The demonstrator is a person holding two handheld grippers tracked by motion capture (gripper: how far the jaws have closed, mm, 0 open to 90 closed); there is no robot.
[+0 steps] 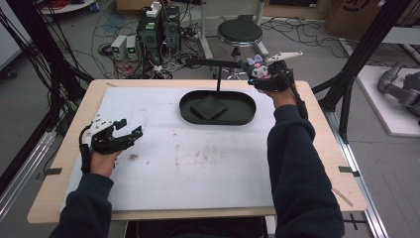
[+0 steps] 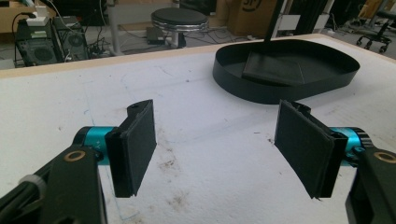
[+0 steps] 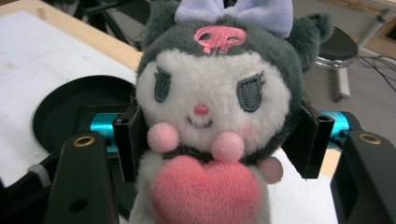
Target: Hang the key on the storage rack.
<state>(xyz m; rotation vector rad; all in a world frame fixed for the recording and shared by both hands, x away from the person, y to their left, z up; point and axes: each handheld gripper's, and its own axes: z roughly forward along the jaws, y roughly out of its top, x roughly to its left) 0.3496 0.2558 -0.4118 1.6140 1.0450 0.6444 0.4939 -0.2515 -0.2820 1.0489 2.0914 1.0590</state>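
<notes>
Risk sits with the plush doll (image 3: 215, 116), clamped between the right gripper (image 1: 270, 75)'s jaws at one o'clock, beyond the black tray (image 1: 218, 107): soft stuffing could squirm loose. The left gripper (image 1: 125, 130), jaws apart and empty, rests at nine o'clock.

Black oval tray (image 1: 190, 116) on white table (image 1: 148, 178), round stool (image 1: 239, 31), computer towers (image 1: 159, 29)

so the grey-and-white plush toy with the pink heart (image 3: 210, 140) sits between the right gripper (image 1: 271, 75) jaws, up past the table's far right edge. black oval metal tray (image 1: 237, 118) sits far centre on the white table mat (image 1: 198, 168), left gripper (image 1: 130, 130) near the left edge.
</notes>
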